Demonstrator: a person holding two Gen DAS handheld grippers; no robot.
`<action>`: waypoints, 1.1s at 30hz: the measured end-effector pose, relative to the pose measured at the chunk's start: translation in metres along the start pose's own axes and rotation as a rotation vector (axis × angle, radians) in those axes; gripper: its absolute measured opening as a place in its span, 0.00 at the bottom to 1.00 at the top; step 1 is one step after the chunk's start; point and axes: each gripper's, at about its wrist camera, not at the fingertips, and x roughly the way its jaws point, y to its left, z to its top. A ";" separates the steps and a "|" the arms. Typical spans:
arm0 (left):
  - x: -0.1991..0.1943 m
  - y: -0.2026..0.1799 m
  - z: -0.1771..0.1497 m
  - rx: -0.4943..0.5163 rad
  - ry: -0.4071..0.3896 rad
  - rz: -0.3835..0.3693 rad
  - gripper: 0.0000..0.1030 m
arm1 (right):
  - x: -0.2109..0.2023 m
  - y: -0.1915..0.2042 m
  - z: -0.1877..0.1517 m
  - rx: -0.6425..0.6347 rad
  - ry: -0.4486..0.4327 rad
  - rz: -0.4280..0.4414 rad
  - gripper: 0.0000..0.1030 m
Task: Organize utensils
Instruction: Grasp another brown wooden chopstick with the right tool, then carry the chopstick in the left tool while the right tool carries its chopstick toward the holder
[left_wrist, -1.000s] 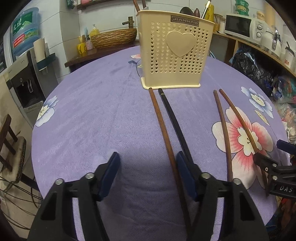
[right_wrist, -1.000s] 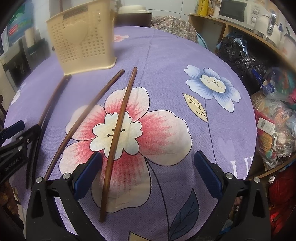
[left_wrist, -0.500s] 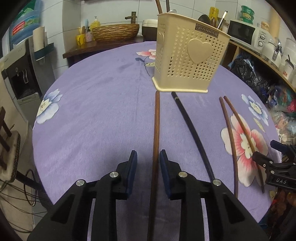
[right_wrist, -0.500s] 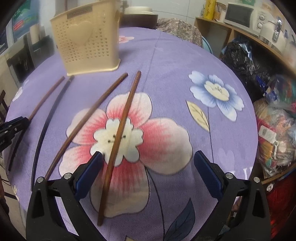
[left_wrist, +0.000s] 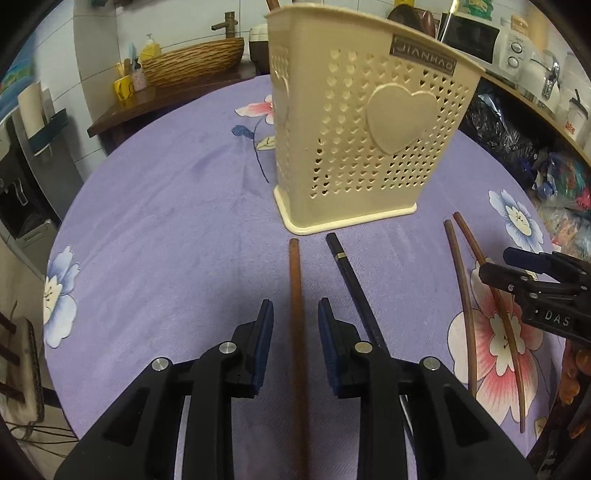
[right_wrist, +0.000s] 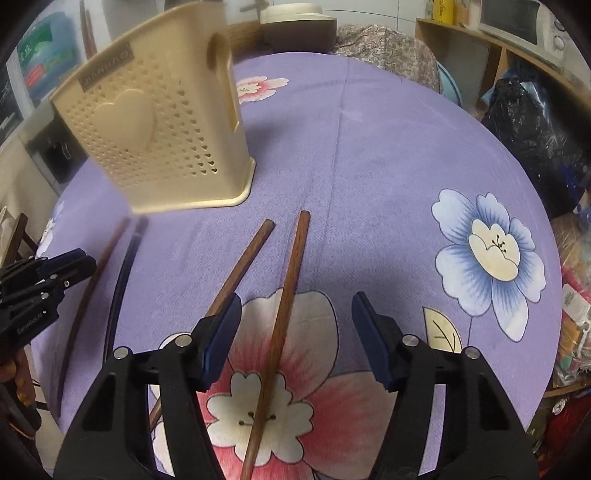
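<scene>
A round desk (left_wrist: 155, 221) under a purple velvety cloth printed with pink and blue flowers carries everything; behind it run tiled walls, a wooden shelf with a woven basket (left_wrist: 192, 64), and a side counter with a microwave (left_wrist: 469, 37). The landmark is the cream perforated utensil holder (left_wrist: 369, 125), upright near the desk's middle with a raised heart on its face and a few handles poking from its top. 4 chopsticks lie flat on the cloth, each with its long axis running from the holder's base toward the cameras. The brown chopstick (left_wrist: 297, 332) has its far end just in front of the holder's base and passes between the jaws of the left gripper (left_wrist: 295, 332), which stand narrowly apart on either side of it, not touching it. Just beside it, splaying away from the holder, is the black chopstick (left_wrist: 351, 280) with a gold band near its far end. Further to the holder's right lie 2 more reddish-brown ones: in the right wrist view the right chopstick (right_wrist: 284, 306) points at the holder's right corner and lies between the wide-open jaws of the right gripper (right_wrist: 295, 332), while the neighbouring chopstick (right_wrist: 240, 266) slips under that gripper's left finger.
</scene>
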 end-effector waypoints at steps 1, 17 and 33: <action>0.004 -0.001 0.001 -0.002 0.002 0.011 0.24 | 0.004 0.000 0.000 0.005 0.009 0.000 0.54; 0.023 -0.005 0.018 0.019 0.004 0.100 0.08 | 0.023 0.013 0.026 -0.067 -0.017 -0.063 0.15; -0.035 0.008 0.018 -0.021 -0.161 0.053 0.08 | -0.022 -0.006 0.024 0.019 -0.111 0.098 0.08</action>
